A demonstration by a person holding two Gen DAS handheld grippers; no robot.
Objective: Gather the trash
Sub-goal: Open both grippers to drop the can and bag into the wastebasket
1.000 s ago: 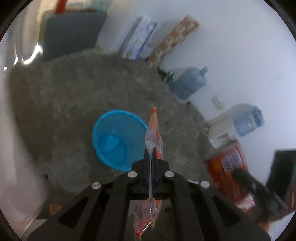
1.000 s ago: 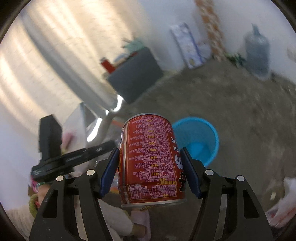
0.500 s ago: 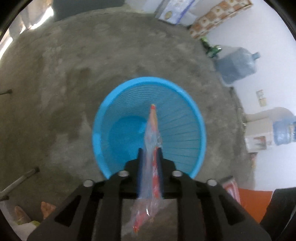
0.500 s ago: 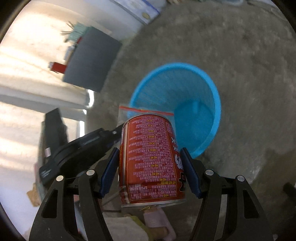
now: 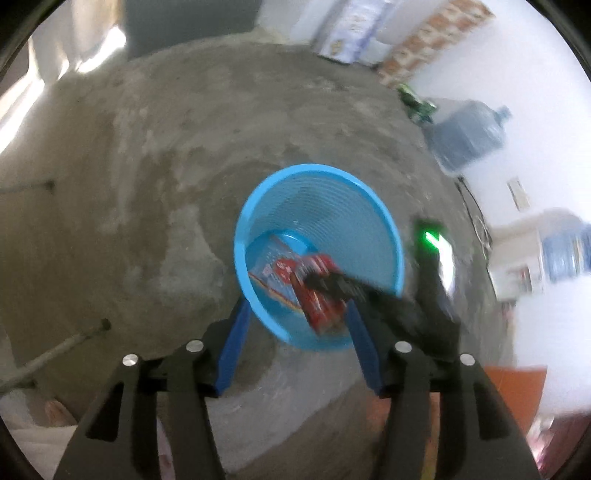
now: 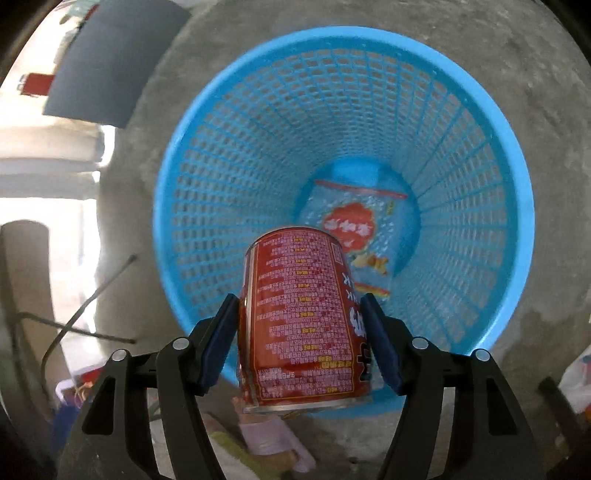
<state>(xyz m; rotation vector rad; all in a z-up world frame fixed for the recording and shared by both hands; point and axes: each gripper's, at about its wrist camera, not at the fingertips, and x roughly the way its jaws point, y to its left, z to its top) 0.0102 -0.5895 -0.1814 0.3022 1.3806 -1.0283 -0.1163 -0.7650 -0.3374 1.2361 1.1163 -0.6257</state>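
Note:
A blue mesh basket [image 5: 314, 170] stands on the concrete floor, and its rim [image 6: 332, 33] fills the right wrist view. A clear and red snack wrapper [image 5: 277, 273] lies loose on the basket's bottom [image 6: 354, 225]. My left gripper [image 5: 295, 310] hovers at the basket's near rim. Its jaws are opening and nothing is between them. My right gripper [image 6: 299, 314] hangs over the basket mouth. Its jaws are opening, and the blue pads still touch a red printed can [image 6: 299, 314], which tilts slightly. In the left wrist view the can [image 5: 321, 295] shows blurred above the basket.
Water jugs [image 5: 469, 136] and boxes line the white wall at the right. A dark grey cabinet [image 6: 110, 55] stands at the far left. A thin black cable [image 6: 92, 295] runs over the floor left of the basket. A person's foot [image 6: 266, 432] is below the can.
The left gripper sank to the basket and opened; the wrapper fell in. The right gripper came down with the can to just above the basket mouth.

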